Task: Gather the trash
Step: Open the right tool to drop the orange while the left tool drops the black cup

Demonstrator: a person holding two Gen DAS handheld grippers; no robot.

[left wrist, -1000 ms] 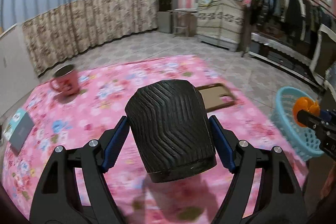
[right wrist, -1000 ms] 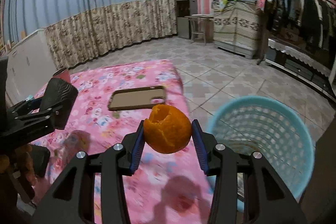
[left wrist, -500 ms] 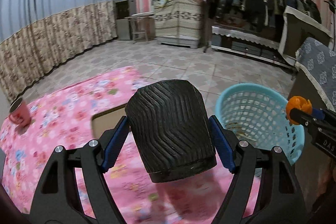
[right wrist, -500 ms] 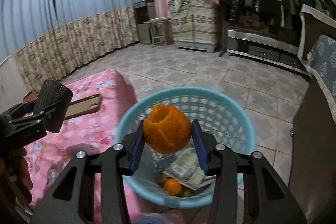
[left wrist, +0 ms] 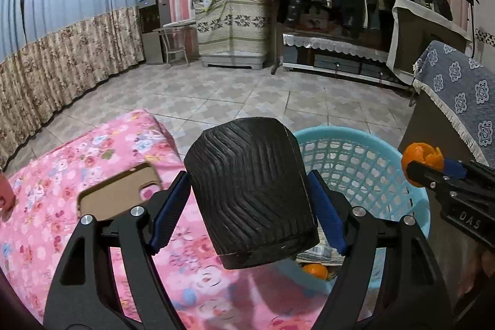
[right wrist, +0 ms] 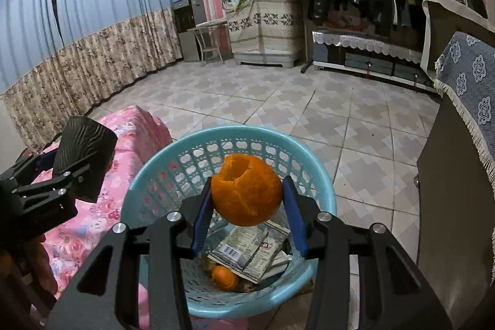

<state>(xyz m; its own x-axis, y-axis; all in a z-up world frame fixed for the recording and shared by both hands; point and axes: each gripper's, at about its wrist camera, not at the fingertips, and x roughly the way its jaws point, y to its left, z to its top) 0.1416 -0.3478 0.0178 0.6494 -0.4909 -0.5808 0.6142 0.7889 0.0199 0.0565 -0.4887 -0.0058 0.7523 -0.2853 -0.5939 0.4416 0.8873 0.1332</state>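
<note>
both tools swung over basket (right wrist: 321, 194); basket bottom half-hidden.

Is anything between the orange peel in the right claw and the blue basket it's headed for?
Nothing visible. The right claw holds the orange peel directly above the open mouth of the blue basket, with only wrappers and a small orange piece at the bottom. The left claw's black cup is off to the side.

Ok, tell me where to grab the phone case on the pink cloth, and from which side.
Take the phone case across its two long edges, coming straight down from above. It lies flat on the cloth with its open side up, so only the thin raised rim offers jaws a hold; its near end is hidden behind the left gripper.
</note>
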